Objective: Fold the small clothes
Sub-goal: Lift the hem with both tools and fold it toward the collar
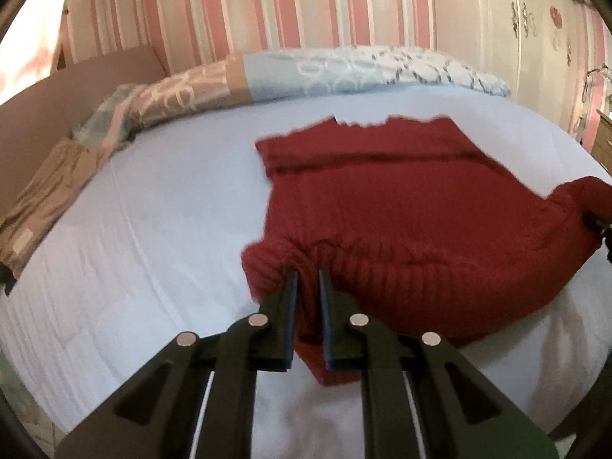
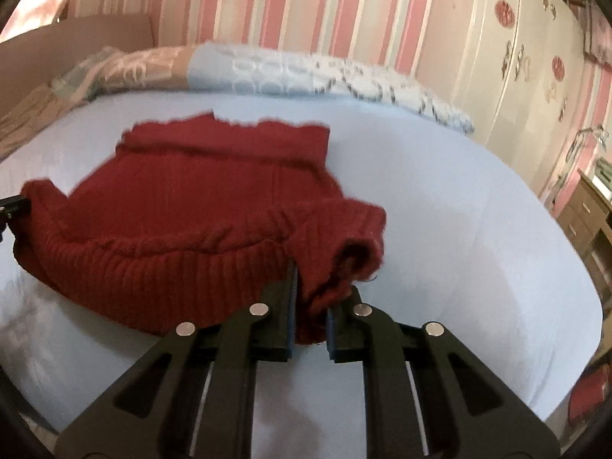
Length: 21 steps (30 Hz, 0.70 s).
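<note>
A dark red ribbed knit sweater (image 1: 401, 206) lies on the pale blue bed sheet (image 1: 153, 199). Its near ribbed hem is raised off the bed between two grips. My left gripper (image 1: 308, 273) is shut on the hem's left corner, with red knit bunched between its fingers. In the right wrist view the same red sweater (image 2: 199, 199) stretches to the left, and my right gripper (image 2: 319, 279) is shut on the hem's right corner. The tip of the other gripper (image 2: 11, 206) shows at the far left edge, pinching the opposite corner. The sweater's far end rests flat on the sheet.
A patterned blue and beige blanket (image 1: 344, 69) lies rolled along the bed's far side, below a pink striped wall. A brown headboard (image 1: 57, 114) stands at the left. A wooden drawer unit (image 2: 589, 214) and a white wardrobe (image 2: 516, 76) stand to the right of the bed.
</note>
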Motion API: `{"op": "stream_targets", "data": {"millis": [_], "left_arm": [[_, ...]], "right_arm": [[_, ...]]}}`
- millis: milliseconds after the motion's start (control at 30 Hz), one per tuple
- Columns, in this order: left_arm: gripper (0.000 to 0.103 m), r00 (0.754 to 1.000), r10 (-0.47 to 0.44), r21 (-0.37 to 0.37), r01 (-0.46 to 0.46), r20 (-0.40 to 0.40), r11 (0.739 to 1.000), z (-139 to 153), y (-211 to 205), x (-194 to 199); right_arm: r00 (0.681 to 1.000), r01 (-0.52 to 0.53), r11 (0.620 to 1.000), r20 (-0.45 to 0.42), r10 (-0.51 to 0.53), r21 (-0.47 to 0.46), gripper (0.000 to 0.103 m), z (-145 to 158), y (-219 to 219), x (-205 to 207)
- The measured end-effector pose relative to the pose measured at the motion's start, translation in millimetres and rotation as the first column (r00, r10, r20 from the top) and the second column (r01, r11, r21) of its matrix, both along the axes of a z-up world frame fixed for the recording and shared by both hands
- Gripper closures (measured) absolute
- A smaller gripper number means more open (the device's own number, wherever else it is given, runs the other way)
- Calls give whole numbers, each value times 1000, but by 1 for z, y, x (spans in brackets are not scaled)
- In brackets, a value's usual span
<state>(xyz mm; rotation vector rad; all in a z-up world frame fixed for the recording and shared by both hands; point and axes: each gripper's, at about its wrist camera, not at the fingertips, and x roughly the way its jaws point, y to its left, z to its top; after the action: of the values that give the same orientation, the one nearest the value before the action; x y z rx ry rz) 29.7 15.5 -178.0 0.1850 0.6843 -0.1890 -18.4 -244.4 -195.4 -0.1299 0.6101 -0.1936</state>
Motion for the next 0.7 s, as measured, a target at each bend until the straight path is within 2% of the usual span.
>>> {"op": "stream_targets", "data": {"millis": [133,333,500,700], "left_arm": [[95,998,29,6,-29,53,1000,15,0,38],[96,994,67,4,-68,85,998,29,5,95],[96,996,50,12,-51,68,999,24,-5,133],[97,1000,16,9,-17,23,1000,10,-9,156]], "right_arm": [[998,-22,998,57,25,-58,91,16,1,33],[995,-45,997,81,50,-61,91,19,-5,82],[995,-55,997,86,59,-48,91,16,-8,111],[995,-63,997,80,66,-42,91,9,-10,128]]}}
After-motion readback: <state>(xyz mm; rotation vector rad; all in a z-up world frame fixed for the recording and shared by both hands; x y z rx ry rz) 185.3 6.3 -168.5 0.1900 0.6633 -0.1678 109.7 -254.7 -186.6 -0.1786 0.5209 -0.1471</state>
